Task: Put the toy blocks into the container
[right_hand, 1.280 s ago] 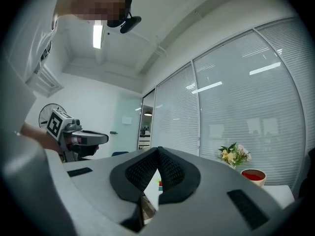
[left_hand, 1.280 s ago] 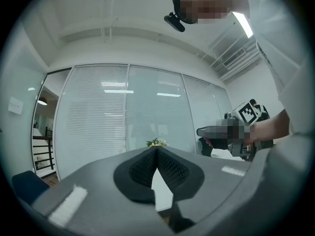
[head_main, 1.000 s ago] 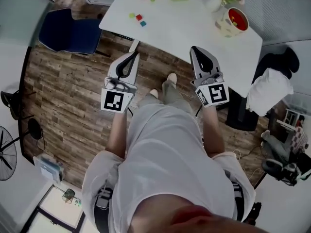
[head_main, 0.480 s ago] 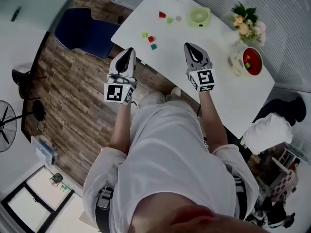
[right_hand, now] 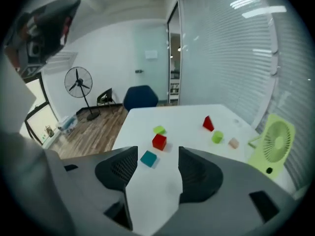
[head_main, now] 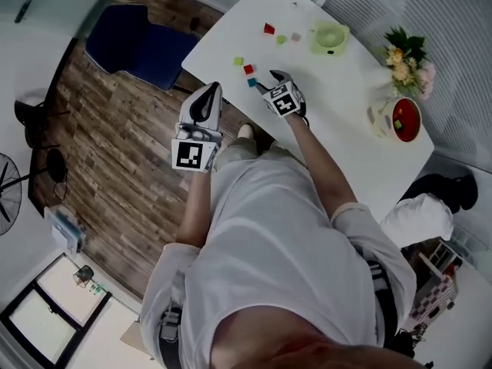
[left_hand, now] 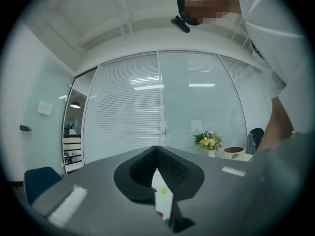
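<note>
Right gripper (head_main: 267,84) (right_hand: 155,154) is partly open, jaws just been opening, nothing between the pads, tilted down over the bench (head_main: 330,106) (right_hand: 187,114). Teal block (head_main: 251,82) (right_hand: 148,159) lies just ahead of its tips, nearer its left jaw, not touched. Red cube (head_main: 248,69) (right_hand: 159,141) and light green block (head_main: 238,61) (right_hand: 159,130) lie further ahead. Red prism (head_main: 268,28) (right_hand: 208,123), green cylinder (head_main: 281,39) (right_hand: 217,137) and beige block (head_main: 295,37) (right_hand: 233,142) lie ahead to its right, near the green fan (head_main: 329,37) (right_hand: 273,141). Left gripper (head_main: 211,89) (left_hand: 157,149) is fully closed, empty, held level off the bench edge. Container (head_main: 400,119) (left_hand: 234,152) sits well apart from both grippers, ahead-right of the left one, beside the flowers (head_main: 407,60) (left_hand: 209,140), with blocks inside
</note>
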